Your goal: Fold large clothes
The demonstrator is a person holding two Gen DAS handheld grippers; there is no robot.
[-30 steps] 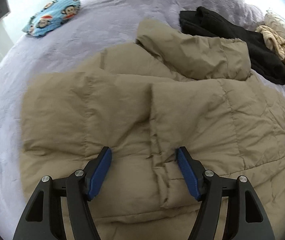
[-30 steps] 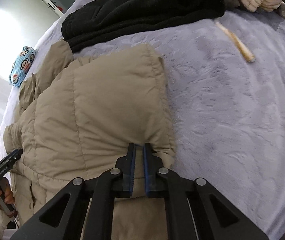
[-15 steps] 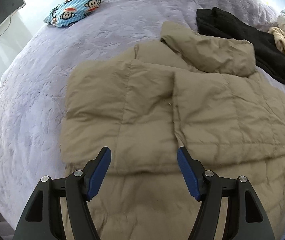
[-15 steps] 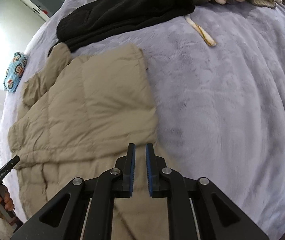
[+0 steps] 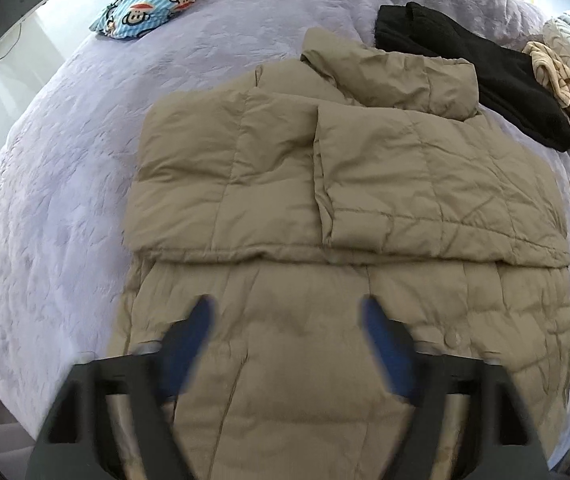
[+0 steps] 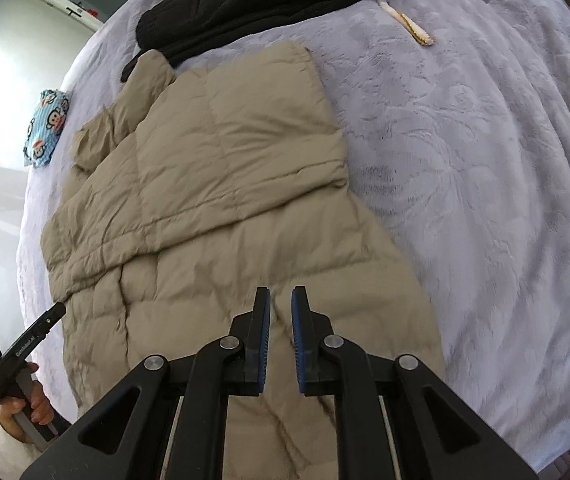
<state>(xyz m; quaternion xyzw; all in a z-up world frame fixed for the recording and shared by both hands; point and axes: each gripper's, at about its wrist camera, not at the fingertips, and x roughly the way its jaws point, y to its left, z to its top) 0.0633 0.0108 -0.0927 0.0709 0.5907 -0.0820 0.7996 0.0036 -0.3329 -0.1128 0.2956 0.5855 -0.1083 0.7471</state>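
Coat: your tan puffer coat (image 5: 325, 208) lies flat on the purple bed (image 5: 65, 184), both sleeves folded in over the chest, hem toward you, hood end pointing at the black garment (image 5: 485, 68).
Left hand-held gripper (image 5: 287, 344): wide open and holding nothing, above the lower half of the coat; it is smeared with motion blur.
Right hand-held gripper (image 6: 281, 336): jaws only slightly apart with nothing between them, over the coat's right hem area.
Risk 1: the padding is puffy, so if you pinch only the top layer at the hem, the lower layer will likely stay behind and the fold will come up crooked.
Risk 2: the folded sleeves lie loose; lifting the hem fast could slide them off the chest and undo the 2 side folds.
Risk 3: the hood end looks to touch the black garment, so a push forward may drag it or bunch the coat against it.
Left view only: both sleeve folds meeting down the middle, a snap button (image 5: 451, 339) low on the front, and the beige striped cloth (image 5: 565, 96) at the far right.
Right view only: your left hand (image 6: 29, 404) on its handle, the coat's right edge against bare bed, and a small cream strip (image 6: 405, 24) lying apart from the coat.
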